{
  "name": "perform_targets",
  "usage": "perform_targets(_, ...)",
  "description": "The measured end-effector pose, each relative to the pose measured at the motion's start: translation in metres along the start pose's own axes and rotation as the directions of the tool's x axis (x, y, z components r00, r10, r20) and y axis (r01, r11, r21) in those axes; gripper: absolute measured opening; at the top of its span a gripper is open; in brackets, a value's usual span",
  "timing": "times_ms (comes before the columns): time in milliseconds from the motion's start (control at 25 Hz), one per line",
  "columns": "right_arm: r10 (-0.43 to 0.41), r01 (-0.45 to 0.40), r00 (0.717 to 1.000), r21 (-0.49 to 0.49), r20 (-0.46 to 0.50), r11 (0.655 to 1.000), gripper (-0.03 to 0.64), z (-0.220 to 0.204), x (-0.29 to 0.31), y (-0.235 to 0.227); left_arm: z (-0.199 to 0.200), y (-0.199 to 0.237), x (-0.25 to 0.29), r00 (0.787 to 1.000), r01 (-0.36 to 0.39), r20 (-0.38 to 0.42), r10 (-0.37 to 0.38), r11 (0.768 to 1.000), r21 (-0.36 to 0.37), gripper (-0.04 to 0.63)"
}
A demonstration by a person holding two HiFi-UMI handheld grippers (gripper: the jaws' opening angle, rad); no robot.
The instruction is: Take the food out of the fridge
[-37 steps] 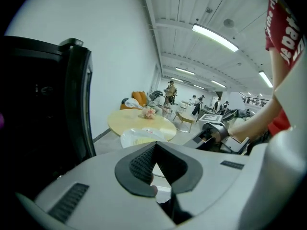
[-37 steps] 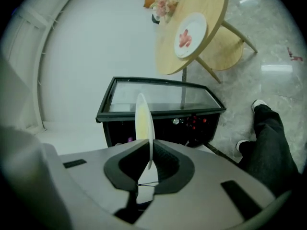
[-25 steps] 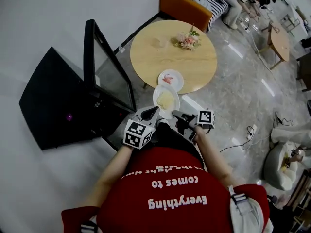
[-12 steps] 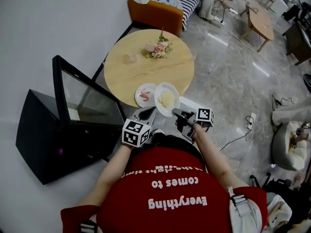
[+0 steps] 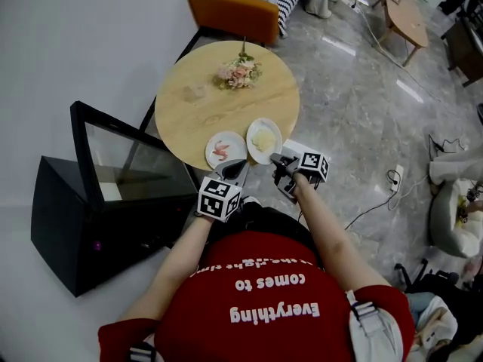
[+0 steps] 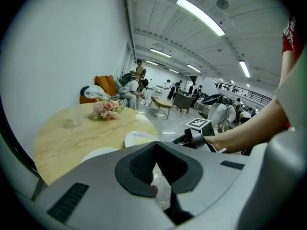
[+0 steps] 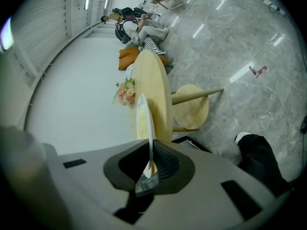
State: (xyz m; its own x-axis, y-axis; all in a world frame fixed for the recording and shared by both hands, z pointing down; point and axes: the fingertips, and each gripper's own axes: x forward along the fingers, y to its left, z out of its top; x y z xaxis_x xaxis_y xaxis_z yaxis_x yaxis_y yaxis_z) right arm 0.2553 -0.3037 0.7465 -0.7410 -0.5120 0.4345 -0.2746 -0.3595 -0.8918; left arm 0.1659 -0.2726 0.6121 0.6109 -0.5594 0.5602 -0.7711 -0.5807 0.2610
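Note:
A white plate of yellow food [image 5: 264, 139] hangs at the near edge of the round wooden table [image 5: 226, 104]. My right gripper [image 5: 278, 159] is shut on its near rim. In the right gripper view the plate [image 7: 145, 123] shows edge-on between the pads. I cannot tell whether it rests on the wood. A second plate with pink food [image 5: 225, 148] lies on the table just left of it. My left gripper [image 5: 237, 169] hovers right before that plate, jaws shut and holding nothing. From the left gripper view both plates show, the pink one [image 6: 98, 153] and the yellow one [image 6: 139, 138].
The black fridge [image 5: 75, 217] stands at the left with its glass door [image 5: 128, 164] swung open. A flower bunch [image 5: 238, 72] lies on the table's far side. Beyond it are an orange sofa [image 5: 234, 13] and seated people. A power strip [image 5: 392, 179] lies on the floor at right.
Both grippers have swung away from the fridge to the table. The yellow plate, before off the table's edge, now sits beside the pink plate.

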Motion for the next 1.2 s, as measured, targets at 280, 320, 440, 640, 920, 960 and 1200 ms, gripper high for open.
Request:
perform_targets(280,-0.051,0.051,0.999,-0.028,0.003,0.998,0.026,0.010,0.010,-0.005,0.005,0.004,0.013,1.000,0.004,-0.027,-0.004,1.000,0.011,0.006)
perform_targets(320,-0.071,0.072,0.997,-0.054,0.005,0.996,0.026,0.011,0.010,-0.006,0.005,0.006,0.016,0.999,0.003,-0.033,-0.003,1.000,0.015,0.006)
perform_targets(440,-0.129,0.128,0.992,-0.110,0.000,0.986,0.026,0.014,0.013,-0.008,0.003,0.008,0.025,0.998,0.001,-0.062,0.001,0.999,0.042,0.006)
perform_targets(640,-0.286,0.280,0.958,-0.190,0.000,0.941,0.031,0.015,0.013,-0.013,0.001,0.005,0.038,0.994,0.014,-0.112,-0.005,0.996,0.084,0.006)
perform_targets(920,-0.365,0.347,0.931,-0.238,-0.031,0.907,0.161,0.011,0.007,-0.005,-0.002,0.005,0.050,0.988,0.015,-0.153,0.006,0.991,0.135,0.006)
perform_targets(960,-0.369,0.354,0.930,-0.246,-0.013,0.902,0.161,0.013,-0.001,-0.003,-0.002,0.004,0.051,0.988,0.019,-0.157,0.003,0.990,0.142,0.006)
perform_targets(1200,-0.140,0.149,0.988,-0.194,0.059,0.970,0.160,0.010,-0.042,0.031,-0.002,0.005,0.052,0.985,0.031,-0.171,-0.002,0.985,0.171,0.006)
